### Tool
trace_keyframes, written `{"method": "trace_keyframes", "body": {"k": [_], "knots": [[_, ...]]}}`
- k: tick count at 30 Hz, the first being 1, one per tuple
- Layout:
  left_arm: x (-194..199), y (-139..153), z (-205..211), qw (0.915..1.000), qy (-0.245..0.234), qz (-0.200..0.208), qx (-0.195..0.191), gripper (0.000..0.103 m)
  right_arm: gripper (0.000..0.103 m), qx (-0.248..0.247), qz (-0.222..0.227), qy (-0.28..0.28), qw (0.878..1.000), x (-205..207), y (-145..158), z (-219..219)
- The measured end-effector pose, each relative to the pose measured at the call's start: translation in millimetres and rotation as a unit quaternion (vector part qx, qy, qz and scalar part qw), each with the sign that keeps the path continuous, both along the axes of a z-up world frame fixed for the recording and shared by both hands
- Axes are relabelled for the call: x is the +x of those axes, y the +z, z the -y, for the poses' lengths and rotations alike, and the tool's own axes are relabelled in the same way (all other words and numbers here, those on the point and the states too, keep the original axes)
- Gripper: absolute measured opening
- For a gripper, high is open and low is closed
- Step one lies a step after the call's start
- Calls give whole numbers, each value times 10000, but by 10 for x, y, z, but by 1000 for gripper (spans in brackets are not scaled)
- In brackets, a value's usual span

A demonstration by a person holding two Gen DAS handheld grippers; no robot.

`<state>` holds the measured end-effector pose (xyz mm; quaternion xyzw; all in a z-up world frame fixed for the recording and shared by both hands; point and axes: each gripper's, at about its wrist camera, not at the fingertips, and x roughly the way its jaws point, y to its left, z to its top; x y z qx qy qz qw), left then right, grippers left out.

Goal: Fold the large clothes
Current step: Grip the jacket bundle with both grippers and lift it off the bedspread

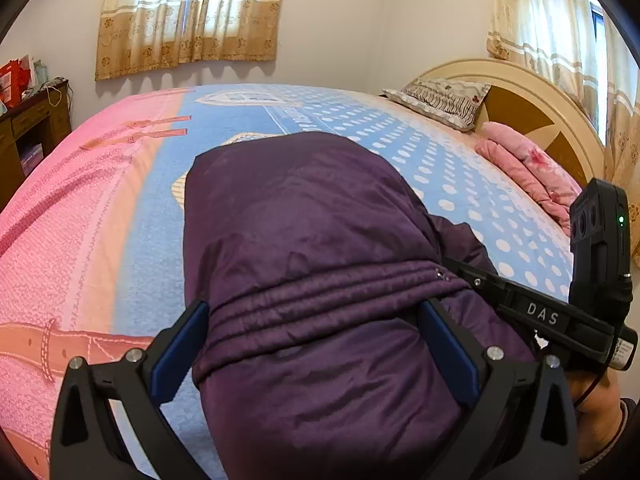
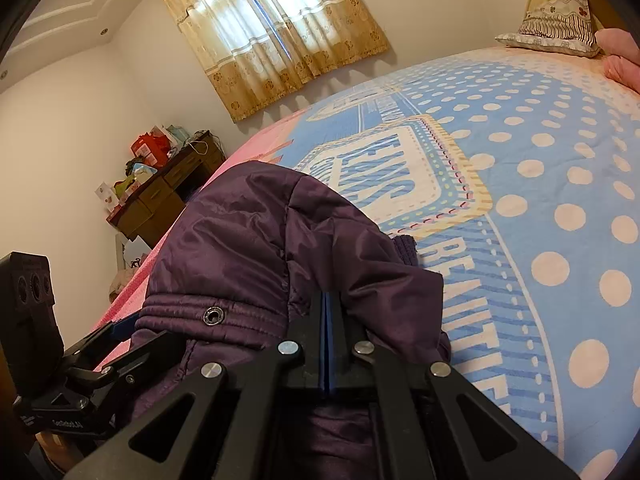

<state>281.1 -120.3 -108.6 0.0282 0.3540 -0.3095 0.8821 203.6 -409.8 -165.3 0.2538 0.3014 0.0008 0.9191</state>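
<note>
Right gripper (image 2: 330,312) is clenched, its blue pads pressed flat together on a pinch of the purple padded jacket (image 2: 256,240). I judge this grip is there to carry a folded edge across, since the fabric rises into a ridge just past the fingertips. Left gripper (image 1: 316,320) stands wide, its blue pads (image 1: 180,344) on either side of the jacket's stitched hem band. I cannot tell whether they press the cloth or only straddle it, so I read it as released.

The jacket lies bundled at the near edge of the bed (image 1: 460,184), on a sheet that is pink on the left and blue with white dots on the right. It is already doubled over, which suggests the folding is partway along.

Much stays hidden from me. Sleeves, collar and front opening are tucked out of sight, apart from one metal snap (image 2: 215,315) on the hem band. The near part of the jacket is cut off behind the gripper frames. A pillow (image 1: 440,100) and a folded pink blanket (image 1: 528,164) sit far right by the headboard.
</note>
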Motion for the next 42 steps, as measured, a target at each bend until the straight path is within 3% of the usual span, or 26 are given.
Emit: {"method": "trace_keyframes", "body": {"k": [30, 34, 35, 37, 38, 39, 42], "knots": [[1, -14, -5, 10000, 42, 35, -23, 103, 0, -62, 29, -40, 10000, 9, 28, -23], [25, 1, -49, 9999, 47, -24, -89, 103, 1, -636, 147, -233, 9976, -87, 181, -147], [29, 10, -72, 9999, 62, -45, -114, 103, 4, -946, 181, -337, 9948, -147, 246, -227], [37, 48, -163, 9996, 156, -137, -207, 103, 40, -1513, 353, -611, 9860, -288, 376, -366], [34, 80, -218, 9993, 236, -156, -261, 103, 90, -1624, 436, -591, 9840, -332, 427, -417], [16, 128, -310, 9985, 394, -99, -380, 103, 102, -1627, 457, -557, 9840, -346, 449, -433], [-1, 166, -505, 9950, 708, 24, -706, 103, 102, -1572, 419, -666, 9844, -330, 483, -387]]}}
